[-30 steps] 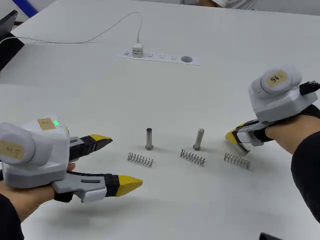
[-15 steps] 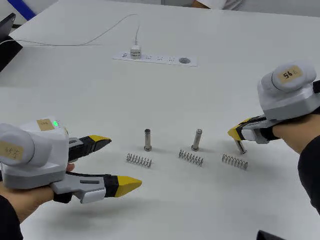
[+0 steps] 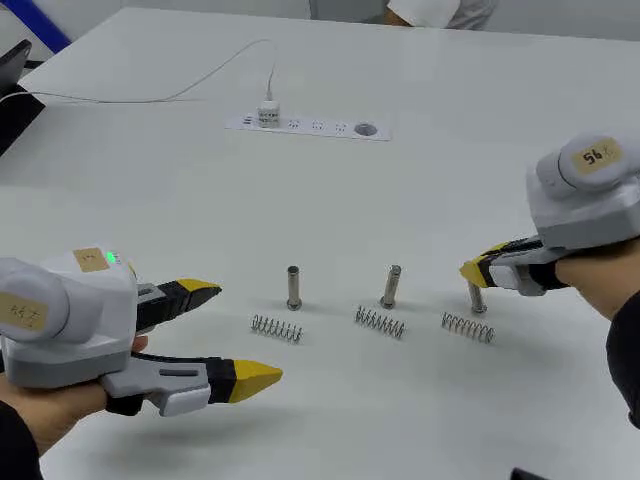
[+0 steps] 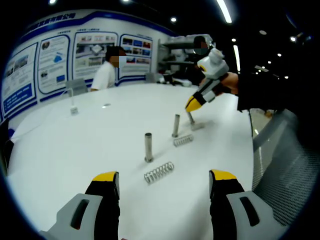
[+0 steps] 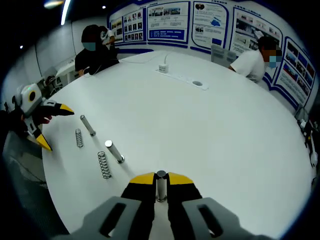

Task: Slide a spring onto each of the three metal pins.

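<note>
Springs, three of them, lie flat on the table (image 3: 450, 180) in the head view, none on a pin yet. Taking the middle pin (image 3: 390, 286) as the mark, the middle spring (image 3: 380, 322) lies just on the person's side of it. The left pin (image 3: 293, 287) and left spring (image 3: 277, 327) are to its left, and the right pin (image 3: 477, 298) and right spring (image 3: 468, 327) to its right. Each spring's long axis runs across, left to right, while the pins stand upright, so a spring would have to be tipped on end to go over a pin. The right gripper (image 3: 475, 272) is clamped on the top of the right pin. The left gripper (image 3: 240, 332), jaws wide apart and holding nothing, hovers well left of the middle pin, beyond the left pin.

In the left gripper view, the left spring (image 4: 159, 172) lies straight ahead of the spread jaws, near their tips, with the left pin (image 4: 148, 147) behind it. The middle pin (image 4: 176, 125) is farther on, and the right gripper (image 4: 195, 102) is past that.

In the right gripper view, the right pin (image 5: 160, 187) sits pinched between the closed jaws, and the middle pin (image 5: 115, 151) lies off to the left.

The left gripper looks like the free one, and the left spring is nearest it. The right spring, though close to the right gripper, probably cannot be picked up by it while it holds the pin.
</note>
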`<action>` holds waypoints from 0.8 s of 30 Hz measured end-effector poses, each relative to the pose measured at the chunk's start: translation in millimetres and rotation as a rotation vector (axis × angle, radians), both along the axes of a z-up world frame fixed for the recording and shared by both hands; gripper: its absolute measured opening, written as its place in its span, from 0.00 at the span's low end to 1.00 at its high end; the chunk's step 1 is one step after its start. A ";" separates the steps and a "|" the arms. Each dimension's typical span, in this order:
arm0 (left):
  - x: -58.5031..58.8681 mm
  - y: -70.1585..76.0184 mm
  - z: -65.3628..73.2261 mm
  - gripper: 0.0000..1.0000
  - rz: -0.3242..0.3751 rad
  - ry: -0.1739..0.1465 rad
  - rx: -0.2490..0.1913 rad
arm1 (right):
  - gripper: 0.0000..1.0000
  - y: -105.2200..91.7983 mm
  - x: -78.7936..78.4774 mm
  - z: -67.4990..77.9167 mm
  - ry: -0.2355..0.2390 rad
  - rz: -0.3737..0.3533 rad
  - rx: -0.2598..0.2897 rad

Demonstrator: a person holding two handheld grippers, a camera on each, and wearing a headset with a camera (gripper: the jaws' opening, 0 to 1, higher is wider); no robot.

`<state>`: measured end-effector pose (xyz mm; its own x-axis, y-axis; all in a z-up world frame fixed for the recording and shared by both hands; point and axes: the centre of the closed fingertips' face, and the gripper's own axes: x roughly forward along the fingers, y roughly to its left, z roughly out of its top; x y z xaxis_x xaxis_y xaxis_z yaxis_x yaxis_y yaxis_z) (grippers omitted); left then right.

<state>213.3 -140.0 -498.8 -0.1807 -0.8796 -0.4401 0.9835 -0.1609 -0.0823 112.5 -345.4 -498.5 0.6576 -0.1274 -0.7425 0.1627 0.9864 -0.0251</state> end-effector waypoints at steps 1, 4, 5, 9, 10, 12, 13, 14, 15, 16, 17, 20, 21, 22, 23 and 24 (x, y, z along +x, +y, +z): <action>-0.2 -0.1 0.1 0.74 -0.001 0.000 0.000 | 0.09 0.4 -0.8 0.3 -0.001 0.001 0.000; -0.2 0.0 -0.1 0.74 -0.003 -0.002 0.002 | 0.09 1.2 -3.8 1.4 -0.003 0.003 -0.003; -0.4 0.0 -0.2 0.74 -0.004 -0.003 0.003 | 0.09 1.5 -5.0 1.8 -0.005 0.004 -0.002; -0.7 0.3 0.0 0.74 -0.005 -0.004 0.004 | 0.09 1.5 -9.1 2.6 -0.007 0.012 -0.005; -0.7 0.3 0.0 0.74 -0.005 -0.005 0.004 | 0.09 1.9 -10.5 3.0 -0.006 0.018 -0.008; -1.0 0.4 0.1 0.74 -0.005 -0.006 0.004 | 0.09 1.9 -13.3 3.3 -0.005 0.023 -0.014; -1.1 0.4 0.1 0.74 -0.005 -0.006 0.004 | 0.09 1.7 -14.3 3.4 -0.003 0.025 -0.016; -1.2 0.3 0.0 0.74 -0.006 -0.006 0.004 | 0.09 1.8 -15.3 3.6 -0.002 0.026 -0.015; -1.5 0.3 0.0 0.74 -0.006 -0.006 0.004 | 0.09 2.3 -16.4 3.6 0.000 0.030 -0.014; -1.7 0.2 -0.1 0.75 -0.007 -0.006 0.004 | 0.09 2.1 -16.9 3.6 0.001 0.032 -0.016; -1.8 0.1 -0.1 0.75 -0.007 -0.007 0.004 | 0.09 2.1 -17.5 3.5 0.001 0.034 -0.017; -2.0 0.1 0.5 0.75 -0.007 -0.008 0.003 | 0.09 1.9 -18.7 3.6 0.001 0.036 -0.018; -1.9 0.2 0.8 0.75 -0.006 -0.008 0.002 | 0.09 1.5 -19.1 3.5 0.002 0.036 -0.020; -1.7 0.3 1.1 0.75 -0.005 -0.008 0.001 | 0.09 0.7 -19.8 3.4 0.003 0.037 -0.024; -1.7 0.3 1.4 0.75 -0.005 -0.008 0.001 | 0.09 0.6 -20.3 3.3 0.004 0.038 -0.025; -1.6 0.3 1.4 0.75 -0.004 -0.008 0.000 | 0.09 0.9 -21.0 3.1 0.004 0.038 -0.023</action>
<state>211.7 -139.7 -497.4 -0.1807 -0.8788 -0.4416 0.9835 -0.1646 -0.0749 91.6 -344.5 -495.4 0.6591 -0.1197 -0.7424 0.1252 0.9909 -0.0485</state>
